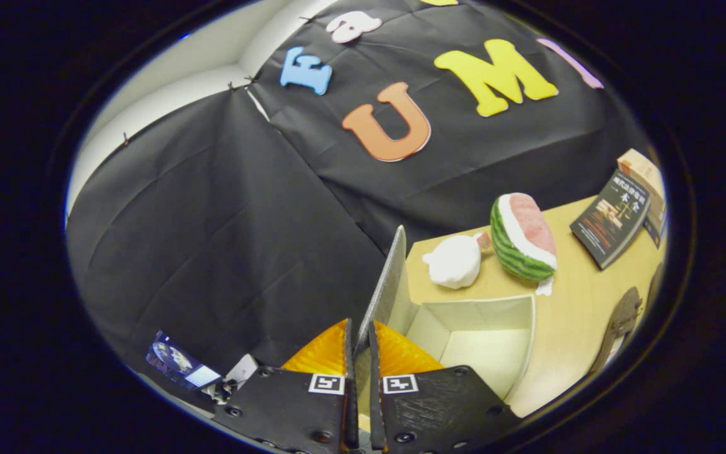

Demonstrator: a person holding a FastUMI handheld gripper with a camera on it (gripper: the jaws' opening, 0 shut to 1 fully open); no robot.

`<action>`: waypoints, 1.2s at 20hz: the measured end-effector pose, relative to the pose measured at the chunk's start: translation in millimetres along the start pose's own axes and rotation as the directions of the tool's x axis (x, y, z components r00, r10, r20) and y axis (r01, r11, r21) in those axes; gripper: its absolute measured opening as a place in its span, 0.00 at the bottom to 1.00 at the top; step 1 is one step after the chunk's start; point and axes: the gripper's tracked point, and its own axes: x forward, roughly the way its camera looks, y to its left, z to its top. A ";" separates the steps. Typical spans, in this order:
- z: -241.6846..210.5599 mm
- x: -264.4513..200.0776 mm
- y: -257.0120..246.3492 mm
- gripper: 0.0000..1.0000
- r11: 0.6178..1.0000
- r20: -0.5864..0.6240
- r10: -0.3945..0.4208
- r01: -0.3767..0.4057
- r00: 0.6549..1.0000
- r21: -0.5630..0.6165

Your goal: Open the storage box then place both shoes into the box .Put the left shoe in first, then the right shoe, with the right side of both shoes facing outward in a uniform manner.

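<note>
Box (483, 343), lower centre-right of the frame: white, open-topped, empty inside as far as the view shows, pale inner walls and floor visible. Its lid (387, 287) stands raised, nearly upright, a thin grey panel rising from the box's left edge toward the frame's middle. The box sits on a tan table (580, 328).

Gripper (360, 343) at bottom centre: fingers nearly together, narrow gap, the lid's lower edge pinched between them; both fingers press on the panel.

Counts: one box, one lid. One dark, elongated thing (618, 328) at the right edge of the table, possibly a shoe, too distorted to be sure. One plush watermelon slice (522, 236), green striped rind with pink flesh, right of centre, just beyond the box. One white round plush (454, 260) touching or just beside the watermelon's left side. One dark book (612, 217) lying flat in the upper right of the table, and one tan carton (643, 170) behind it at the far right. One small glossy card (177, 366) in the lower left, beside a white part (240, 372) of the rig. Black cloth backs the upper and left frame.
</note>
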 end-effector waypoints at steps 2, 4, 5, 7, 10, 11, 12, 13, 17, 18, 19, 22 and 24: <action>1.1 13.3 20.5 0.07 0.998 -0.002 -0.010 0.010 1.000 -0.060; -0.4 26.2 40.2 0.08 0.993 -0.005 -0.014 0.014 1.000 -0.121; -1.6 33.0 49.5 0.08 0.990 -0.002 -0.002 0.002 1.000 -0.143; -3.8 46.3 66.8 0.11 0.983 -0.005 0.021 -0.021 1.000 -0.181; -17.0 65.9 85.0 0.13 0.976 -0.046 0.036 -0.045 0.998 -0.214; -21.6 69.6 89.8 0.10 0.973 -0.058 0.039 -0.050 0.998 -0.224; -24.9 74.0 90.5 0.18 0.972 -0.062 0.034 -0.048 0.997 -0.229; -26.5 75.9 95.1 0.19 0.971 -0.062 0.040 -0.053 0.997 -0.232; -20.1 71.6 93.9 0.44 0.966 -0.039 0.021 -0.031 0.999 -0.258; -16.4 65.8 89.4 0.50 0.962 -0.021 0.006 -0.011 1.000 -0.272; -12.4 60.1 83.1 0.57 0.958 0.004 -0.013 0.014 1.000 -0.287; 3.5 31.1 61.8 0.77 0.942 0.080 -0.072 0.094 0.994 -0.321; 16.9 4.5 42.4 0.86 0.927 0.140 -0.123 0.164 0.982 -0.337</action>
